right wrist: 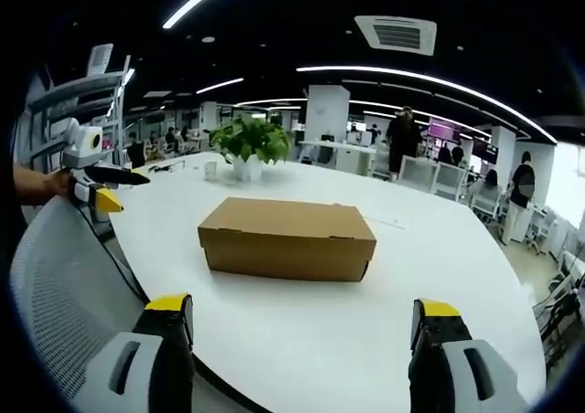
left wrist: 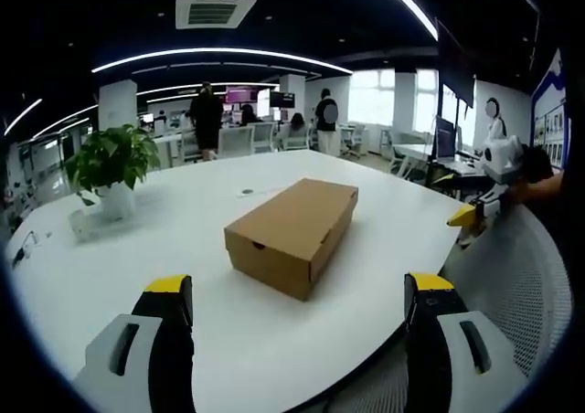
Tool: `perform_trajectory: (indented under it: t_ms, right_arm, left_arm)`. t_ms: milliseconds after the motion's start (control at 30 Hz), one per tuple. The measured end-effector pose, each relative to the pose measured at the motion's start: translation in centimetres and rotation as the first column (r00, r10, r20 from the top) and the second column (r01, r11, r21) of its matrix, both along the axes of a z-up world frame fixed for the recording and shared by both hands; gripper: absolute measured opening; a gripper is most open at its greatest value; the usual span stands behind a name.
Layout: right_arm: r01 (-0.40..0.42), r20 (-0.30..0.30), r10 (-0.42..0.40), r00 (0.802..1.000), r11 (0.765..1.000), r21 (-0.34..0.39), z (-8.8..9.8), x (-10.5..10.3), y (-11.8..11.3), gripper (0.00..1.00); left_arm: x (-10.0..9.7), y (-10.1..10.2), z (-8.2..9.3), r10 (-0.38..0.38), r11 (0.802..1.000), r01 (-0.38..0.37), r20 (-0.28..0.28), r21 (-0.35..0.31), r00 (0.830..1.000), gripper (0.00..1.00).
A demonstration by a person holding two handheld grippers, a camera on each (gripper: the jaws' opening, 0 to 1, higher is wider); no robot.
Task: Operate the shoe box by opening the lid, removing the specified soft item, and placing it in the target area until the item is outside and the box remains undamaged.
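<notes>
The shoe box (left wrist: 292, 235) rests on the white desk (left wrist: 183, 239), lid closed, with nothing touching it. In the left gripper view it lies at the centre of the picture, set diagonally, one short end facing the camera at about 7 o'clock and the far end pointing toward 1 o'clock. In the right gripper view the shoe box (right wrist: 288, 239) also sits at the centre, with one long side facing the camera.

Left tool (left wrist: 300, 317): the jaws stand wide apart and hold nothing. Their yellow-capped tips rise from 6 o'clock, over the near edge of the desk, well apart from the box. In the right gripper view the left tool (right wrist: 108, 194) appears at 9 o'clock, beyond the mesh chair back (right wrist: 73, 294), held in a person's hand (right wrist: 57, 185).

Right tool (right wrist: 300, 317): the jaws are spread wide and empty, rising from 6 o'clock short of the box. In the left gripper view the right tool (left wrist: 468, 219) appears at 3 o'clock, just off the desk edge.

A potted plant (left wrist: 114, 162) stands on the desk at 10 o'clock of the box in the left gripper view. In the right gripper view the potted plant (right wrist: 249, 143) stands at 12 o'clock, behind the box.

Several people (left wrist: 206, 116) stand in the office beyond the desk.
</notes>
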State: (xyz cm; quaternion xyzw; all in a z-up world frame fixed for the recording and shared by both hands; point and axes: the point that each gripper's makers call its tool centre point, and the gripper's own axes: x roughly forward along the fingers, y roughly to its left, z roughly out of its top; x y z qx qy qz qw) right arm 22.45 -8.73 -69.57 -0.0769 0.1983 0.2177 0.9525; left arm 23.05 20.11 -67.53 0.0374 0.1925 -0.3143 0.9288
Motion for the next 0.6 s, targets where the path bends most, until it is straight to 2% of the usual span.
perform_trajectory:
  t_ms: [367,600]
  right_arm:
    - [-0.01,-0.01,0.01,1.0,1.0,-0.001,0.07,0.06,0.12,1.0]
    - [-0.024,-0.026,0.024,0.999,1.0,-0.01,0.33,0.36,-0.01,1.0]
  left_arm:
    - [-0.13,-0.14,-0.54,-0.004,1.0,0.005,-0.039,0.028,0.999,1.0]
    - [-0.24,-0.4,-0.27,-0.011,0.999,0.013,-0.038,0.046,0.999,1.0]
